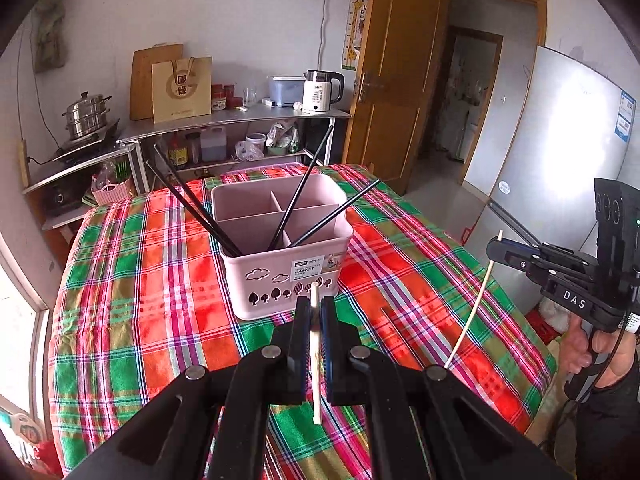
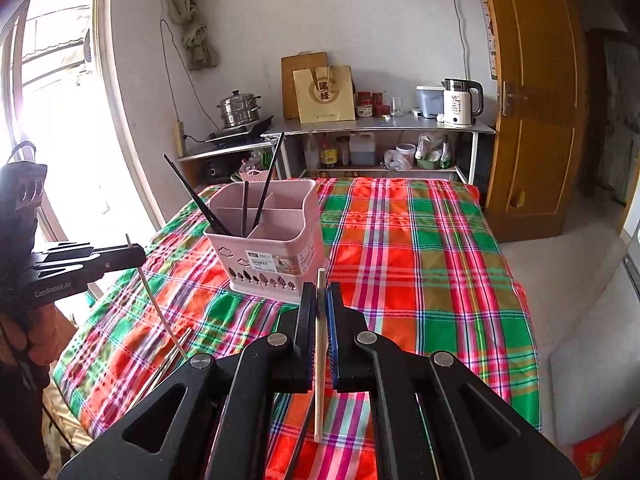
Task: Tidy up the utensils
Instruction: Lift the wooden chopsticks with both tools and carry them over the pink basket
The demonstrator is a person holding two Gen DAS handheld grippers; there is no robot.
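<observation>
**Both grippers carrying a pale chopstick toward the pink basket**

The left gripper [image 1: 316, 312] is holding a pale wooden chopstick [image 1: 317, 384], its fingers [image 1: 303, 320] clamped on the stick near its upper end, so that most of the length is hanging below, at the lower centre of the left wrist view; the right gripper [image 2: 320, 308] is doing the same with a second pale chopstick [image 2: 319, 376], fingers [image 2: 307, 312] pressed tight on it, at the lower centre of the right wrist view. The pink basket [image 1: 280, 272] is standing on the plaid-covered bench [image 1: 140, 280], at the middle of the left view and left of centre in the right view; black chopsticks [image 1: 304, 188] are already leaning in its compartments, fanning outward.

The step in hand, by judgement, is bringing each stick over the basket and dropping it into a compartment. To do it well, each gripper should be lifting its stick until the lower tip is clearing the rim; then tilting it closer to upright; then lowering the tip into a compartment, steering between the leaning black sticks rather than knocking them; releasing only once the tip is well inside, lest the stick tip over the wall. Going one at a time would be keeping the two grippers from crowding each other above the small opening.
</observation>
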